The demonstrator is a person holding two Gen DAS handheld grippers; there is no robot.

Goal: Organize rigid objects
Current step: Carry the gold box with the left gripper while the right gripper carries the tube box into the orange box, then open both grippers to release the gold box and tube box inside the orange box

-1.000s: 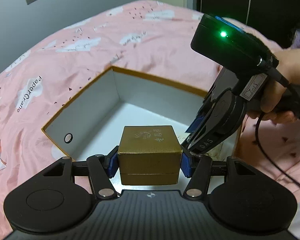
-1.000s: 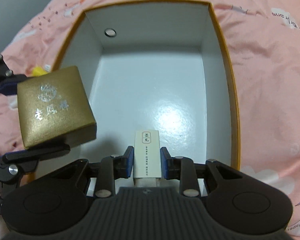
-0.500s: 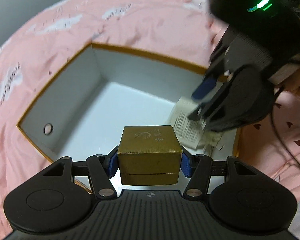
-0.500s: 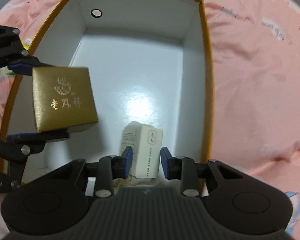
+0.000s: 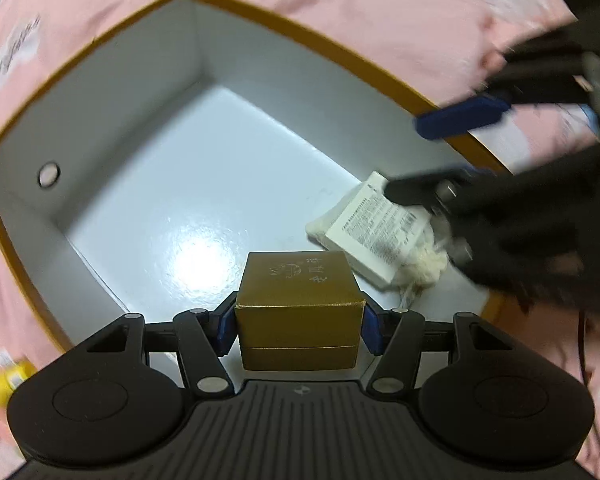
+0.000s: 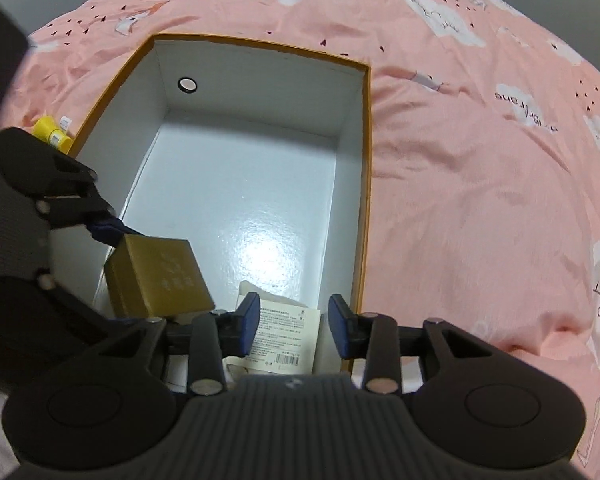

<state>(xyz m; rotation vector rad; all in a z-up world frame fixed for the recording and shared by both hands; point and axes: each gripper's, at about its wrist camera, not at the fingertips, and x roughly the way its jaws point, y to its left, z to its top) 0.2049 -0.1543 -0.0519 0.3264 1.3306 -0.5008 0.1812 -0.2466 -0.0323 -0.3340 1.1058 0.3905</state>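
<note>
My left gripper (image 5: 298,326) is shut on a gold box (image 5: 298,300) and holds it low inside the open white box with orange rim (image 5: 100,80), near its front wall. The gold box (image 6: 158,280) also shows in the right wrist view. A small white packet with printed text (image 5: 376,228) lies on the box floor at the right. My right gripper (image 6: 294,326) is open, its fingers apart on either side of the white packet (image 6: 286,338), not touching it. In the left wrist view the right gripper (image 5: 460,148) is blurred above the packet.
The storage box (image 6: 364,160) sits on a pink bedspread (image 6: 480,160) with cloud prints. A small yellow object (image 6: 52,134) lies on the bed outside the box's left wall; it also shows in the left wrist view (image 5: 4,384).
My right gripper has opened and let go of the white packet, which now lies on the box floor, and has drawn back. My left gripper has lowered the gold box into the box.
</note>
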